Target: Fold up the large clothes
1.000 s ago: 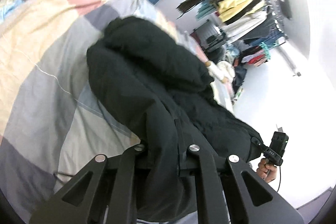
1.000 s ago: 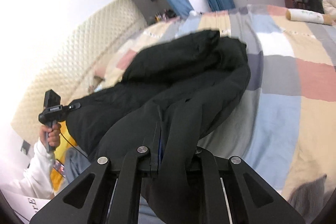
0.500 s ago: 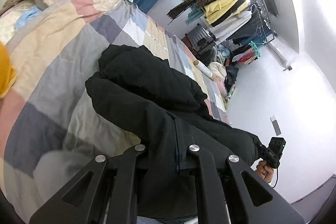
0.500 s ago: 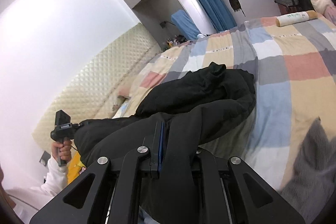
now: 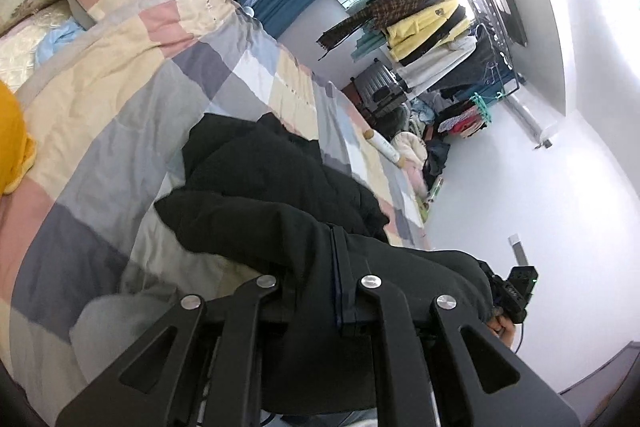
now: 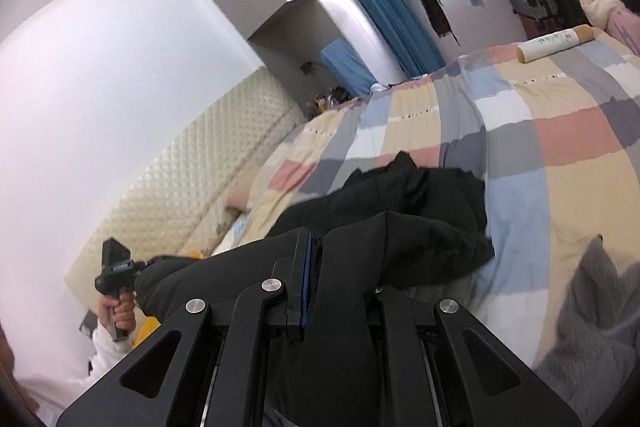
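Note:
A large black padded jacket (image 5: 272, 195) is stretched between my two grippers, its far part resting on the checked bedspread (image 5: 120, 99). My left gripper (image 5: 320, 291) is shut on one edge of the jacket, cloth draped over its fingers. My right gripper (image 6: 320, 283) is shut on the other edge of the jacket (image 6: 400, 227); a blue-edged finger pad (image 6: 306, 275) shows beside the fabric. The right gripper also shows in the left wrist view (image 5: 516, 291), and the left gripper shows in the right wrist view (image 6: 116, 267), both holding the hem raised above the bed.
A quilted cream headboard (image 6: 192, 195) stands at the bed's head. A paper roll (image 6: 556, 43) lies at the far edge. A rack of hanging clothes (image 5: 432, 19) and blue curtains (image 6: 392, 23) stand beyond. A grey fluffy item (image 6: 592, 327) lies close on the right. A yellow item (image 5: 12, 143) is at the left.
Both grippers have lifted and pulled back with the jacket's edge. More bedspread and room shows beyond the jacket, and the jacket's far end has slid toward me.

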Demonstrator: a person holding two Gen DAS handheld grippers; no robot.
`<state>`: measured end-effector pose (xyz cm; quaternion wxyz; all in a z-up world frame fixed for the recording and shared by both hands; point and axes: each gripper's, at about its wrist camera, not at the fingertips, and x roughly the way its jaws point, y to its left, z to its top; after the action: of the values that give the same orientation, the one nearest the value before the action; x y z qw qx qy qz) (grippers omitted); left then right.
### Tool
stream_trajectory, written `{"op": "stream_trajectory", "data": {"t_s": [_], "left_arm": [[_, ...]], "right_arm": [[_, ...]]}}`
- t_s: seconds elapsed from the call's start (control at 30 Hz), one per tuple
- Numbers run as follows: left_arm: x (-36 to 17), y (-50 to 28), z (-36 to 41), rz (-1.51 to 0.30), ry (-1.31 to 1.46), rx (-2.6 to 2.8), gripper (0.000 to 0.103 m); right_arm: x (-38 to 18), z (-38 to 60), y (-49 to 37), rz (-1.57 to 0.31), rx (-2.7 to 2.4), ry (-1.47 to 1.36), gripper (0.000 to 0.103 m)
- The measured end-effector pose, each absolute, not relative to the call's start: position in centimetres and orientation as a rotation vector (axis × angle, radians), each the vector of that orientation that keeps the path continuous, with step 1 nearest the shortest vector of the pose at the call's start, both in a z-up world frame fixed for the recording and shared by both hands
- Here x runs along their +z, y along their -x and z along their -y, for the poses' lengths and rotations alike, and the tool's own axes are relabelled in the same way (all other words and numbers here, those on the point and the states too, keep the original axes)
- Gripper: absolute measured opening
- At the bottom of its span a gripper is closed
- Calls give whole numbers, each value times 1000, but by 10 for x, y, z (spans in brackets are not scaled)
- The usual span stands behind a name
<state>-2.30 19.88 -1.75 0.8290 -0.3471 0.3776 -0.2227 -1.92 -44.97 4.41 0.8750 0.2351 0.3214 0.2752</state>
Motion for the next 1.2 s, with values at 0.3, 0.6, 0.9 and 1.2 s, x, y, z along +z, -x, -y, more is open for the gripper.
{"op": "stream_trajectory", "data": {"t_s": [0.3,0.6,0.9,1.2], "left_arm": [[-10,-62,-205,-771,729,-394,11],[-15,-146,-175,-725,549,-210,11],[-51,-216,-157,-831,470,-64,12],[-109,-278,-140,-940,382,28,13]], "right_arm": [[41,451,-72,-696,498,-577,8],[19,453,-167,-745,372,-617,7],[-34,441,-253,-849,219,-570,7],[-96,424,-306,-923,151,-503,6]]}}
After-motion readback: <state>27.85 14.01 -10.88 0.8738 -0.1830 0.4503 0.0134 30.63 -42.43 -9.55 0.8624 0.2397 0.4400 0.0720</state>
